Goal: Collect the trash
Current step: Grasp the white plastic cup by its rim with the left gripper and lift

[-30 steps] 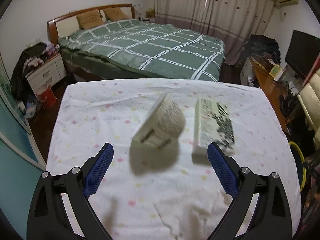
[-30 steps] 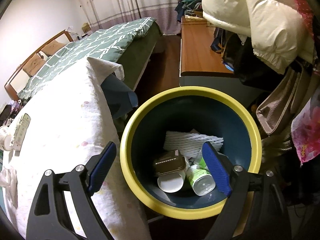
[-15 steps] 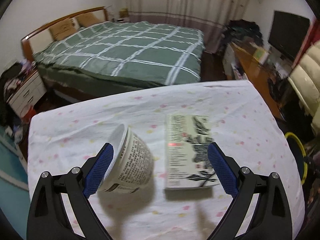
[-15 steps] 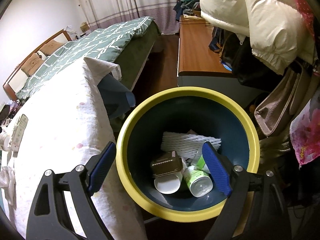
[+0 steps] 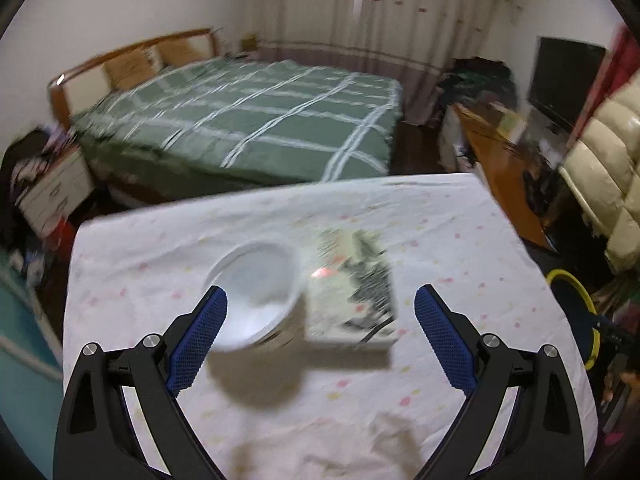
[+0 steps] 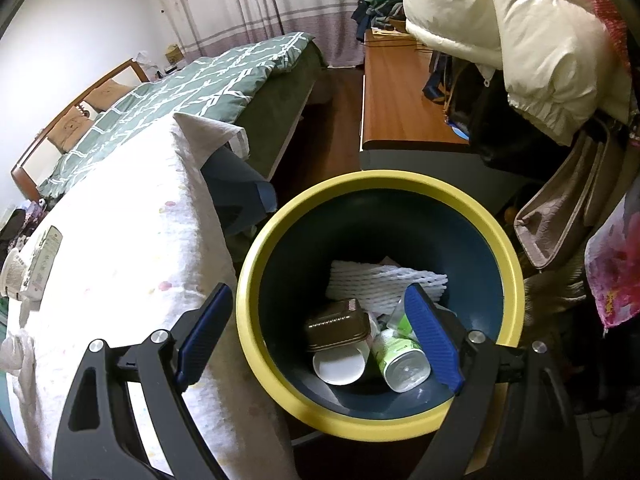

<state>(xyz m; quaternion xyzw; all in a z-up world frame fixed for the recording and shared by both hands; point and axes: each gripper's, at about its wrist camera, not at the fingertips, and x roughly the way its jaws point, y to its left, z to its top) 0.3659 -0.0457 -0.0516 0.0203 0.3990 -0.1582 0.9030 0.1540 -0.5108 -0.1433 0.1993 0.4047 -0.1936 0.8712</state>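
Left wrist view blurred, white cup point(image 5: 256, 294), box point(image 5: 352, 300) print unreadable

No text, brand, number or sign can be read in either view. In the left wrist view the flat box point(image 5: 352, 300) on the counter point(image 5: 460, 240) carries dark print, but motion blur smears it. In the right wrist view the same box point(image 6: 42, 262) shows rows of print too small to make out, and the green-and-white can point(image 6: 400, 356) in the bin point(image 6: 256, 320) bears a label that cannot be read.
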